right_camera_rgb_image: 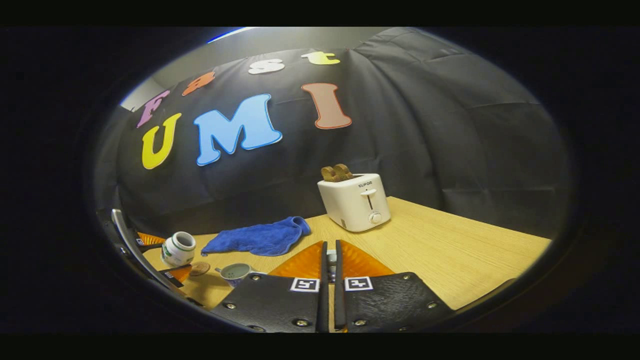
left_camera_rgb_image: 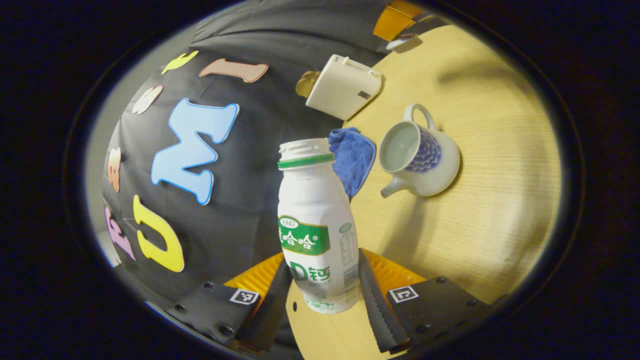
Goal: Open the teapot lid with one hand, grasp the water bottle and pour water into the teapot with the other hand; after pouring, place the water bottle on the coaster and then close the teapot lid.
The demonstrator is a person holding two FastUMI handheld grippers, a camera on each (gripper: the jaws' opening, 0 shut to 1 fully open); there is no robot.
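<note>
So the left gripper [left_camera_rgb_image: 325,300] has the water bottle [left_camera_rgb_image: 317,227] pinched low on its body, a finger pressed against each side, and the bottle is held up off the table [left_camera_rgb_image: 500,225] with its cap off and the threaded neck bare. It's white with a green ring under the neck and a green label. In the left gripper view the whole scene is tilted, so the tabletop runs off at an angle. The teapot [left_camera_rgb_image: 425,160] sits on the wood past the bottle's mouth, lid off, and you can look straight into the pale inside; it's white with a blue scale pattern on the side, handle pointing away and spout pointing back toward the bottle. A blue cloth [left_camera_rgb_image: 352,157] lies crumpled just beside the teapot, and a white toaster [left_camera_rgb_image: 345,87] stands further back against the booth wall with toast poking out of the slots. Over in the right gripper view, the right gripper [right_camera_rgb_image: 330,272] has its fingers pressed nearly together with something small and pale wedged in the gap, can't tell what it is. That view also catches a small round brown coaster [right_camera_rgb_image: 199,268] on the table, between the held bottle and the teapot.
</note>
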